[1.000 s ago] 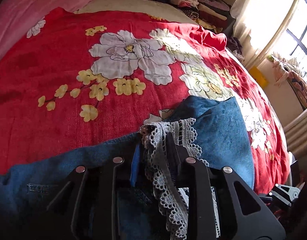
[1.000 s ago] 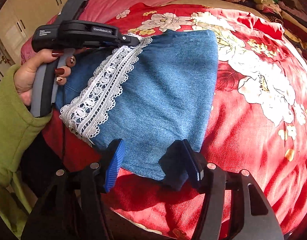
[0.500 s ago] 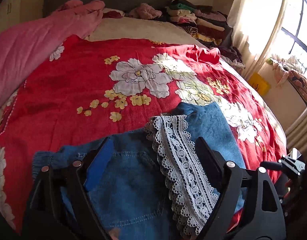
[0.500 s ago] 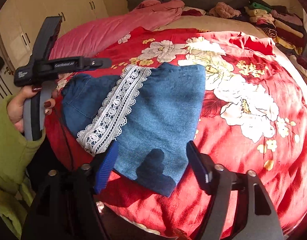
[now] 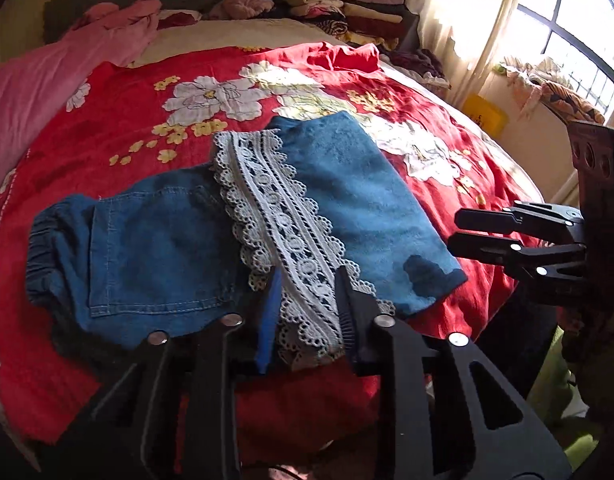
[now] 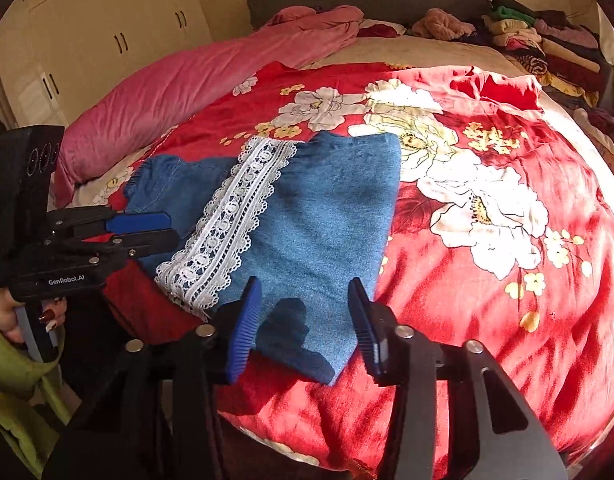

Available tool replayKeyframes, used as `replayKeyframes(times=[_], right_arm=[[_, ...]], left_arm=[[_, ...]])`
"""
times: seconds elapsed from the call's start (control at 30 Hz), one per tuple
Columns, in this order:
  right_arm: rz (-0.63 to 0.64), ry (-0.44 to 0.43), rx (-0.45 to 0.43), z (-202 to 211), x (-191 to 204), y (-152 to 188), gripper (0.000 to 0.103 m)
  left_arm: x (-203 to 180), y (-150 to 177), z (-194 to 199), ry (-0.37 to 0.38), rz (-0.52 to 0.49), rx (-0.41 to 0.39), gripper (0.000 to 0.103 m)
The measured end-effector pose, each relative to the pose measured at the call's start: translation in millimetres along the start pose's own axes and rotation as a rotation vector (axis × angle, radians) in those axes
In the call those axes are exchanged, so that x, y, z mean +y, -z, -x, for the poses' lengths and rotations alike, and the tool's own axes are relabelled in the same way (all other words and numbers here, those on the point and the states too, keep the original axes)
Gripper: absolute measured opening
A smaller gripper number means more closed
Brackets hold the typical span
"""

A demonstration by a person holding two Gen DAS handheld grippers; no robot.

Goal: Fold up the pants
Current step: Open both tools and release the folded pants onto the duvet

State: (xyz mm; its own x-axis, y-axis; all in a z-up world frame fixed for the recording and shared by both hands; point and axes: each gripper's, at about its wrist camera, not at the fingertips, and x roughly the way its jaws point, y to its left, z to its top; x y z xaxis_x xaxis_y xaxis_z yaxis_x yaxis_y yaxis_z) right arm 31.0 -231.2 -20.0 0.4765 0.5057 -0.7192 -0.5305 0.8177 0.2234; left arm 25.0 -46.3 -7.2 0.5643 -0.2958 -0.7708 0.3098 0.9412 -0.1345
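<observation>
Blue denim pants (image 5: 347, 200) with a white lace hem (image 5: 283, 232) lie folded on the red floral bedspread (image 5: 119, 120), near its front edge. In the right wrist view the pants (image 6: 319, 216) lie ahead with the lace (image 6: 231, 220) on their left. My left gripper (image 5: 307, 312) is open, its fingers either side of the lace's near end, not clamping it. My right gripper (image 6: 303, 320) is open, just above the near corner of the folded leg. Each gripper shows in the other's view: the right (image 5: 507, 236), the left (image 6: 147, 232).
A pink duvet (image 6: 211, 80) lies along the bed's left side. Stacks of folded clothes (image 6: 547, 40) sit at the head on the right. A window and curtain (image 5: 487, 20) are on the right, wardrobes (image 6: 99, 40) on the left.
The left gripper let go of the lace hem, opened and drew back towards the bed's edge. The right gripper also drew back. The pants now lie flat, folded over.
</observation>
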Motion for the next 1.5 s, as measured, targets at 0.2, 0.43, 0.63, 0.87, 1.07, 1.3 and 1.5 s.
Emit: replayKeyframes(times=[0.2, 0.43, 0.63, 0.87, 1.07, 1.3, 1.5], right_arm=[[0.033, 0.01, 0.107, -28, 10, 11, 0.036], [0.012, 0.051, 0.164, -41, 6, 21, 0.035], [-0.03, 0.032, 0.108, -22, 4, 12, 0.051], [-0.032, 0.04, 0.035, -1, 8, -5, 0.078], [-0.042, 0.046, -0.002, 9, 12, -19, 0.089], [-0.006, 0.038, -0.018, 10, 27, -39, 0.09], [0.054, 0.02, -0.019, 3, 50, -60, 0.09]], left_arm=[[-8, 11, -23, -0.012, -0.026, 0.077, 0.015], [-2, 18, -32, -0.021, -0.009, 0.108, 0.015], [-1, 16, -21, -0.019, 0.002, 0.086, 0.027], [2, 13, -6, -0.017, 0.014, 0.046, 0.046], [8, 12, 8, -0.026, 0.028, 0.011, 0.06], [20, 14, 25, -0.056, 0.055, -0.023, 0.074], [38, 19, 34, -0.085, 0.093, -0.035, 0.083]])
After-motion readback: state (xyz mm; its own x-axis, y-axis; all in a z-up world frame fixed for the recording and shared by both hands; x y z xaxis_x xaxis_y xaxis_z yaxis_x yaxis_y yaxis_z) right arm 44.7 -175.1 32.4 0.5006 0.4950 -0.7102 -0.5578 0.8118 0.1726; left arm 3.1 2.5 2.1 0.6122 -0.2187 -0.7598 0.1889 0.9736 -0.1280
